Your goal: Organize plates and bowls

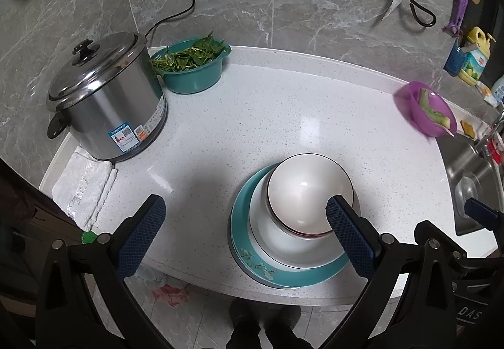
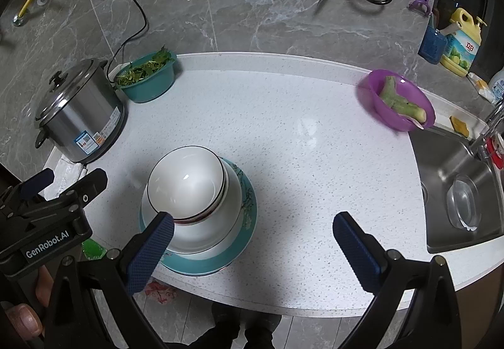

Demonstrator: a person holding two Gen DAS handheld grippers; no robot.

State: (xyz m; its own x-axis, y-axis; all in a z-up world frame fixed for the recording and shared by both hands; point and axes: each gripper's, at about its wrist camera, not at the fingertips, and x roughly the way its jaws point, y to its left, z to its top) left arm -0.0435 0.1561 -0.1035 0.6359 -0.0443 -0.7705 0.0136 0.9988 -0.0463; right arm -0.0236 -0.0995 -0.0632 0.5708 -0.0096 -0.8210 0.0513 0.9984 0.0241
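Claws spread wide, left claw [image 1: 242, 224] and right claw [image 2: 253, 237] empty, flanking stacked bowls [image 2: 186, 185].

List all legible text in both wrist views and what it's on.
"GenRobot.AI": on the left gripper body, right wrist view.
"DAS": partial lettering on the right gripper body, cut off at the left wrist view's edge.
Blue label on the rice cooker: print and codes too small to read.
Yellow detergent bottle: red brand mark, blurred, unreadable.
White bottle at the far right: label unreadable.
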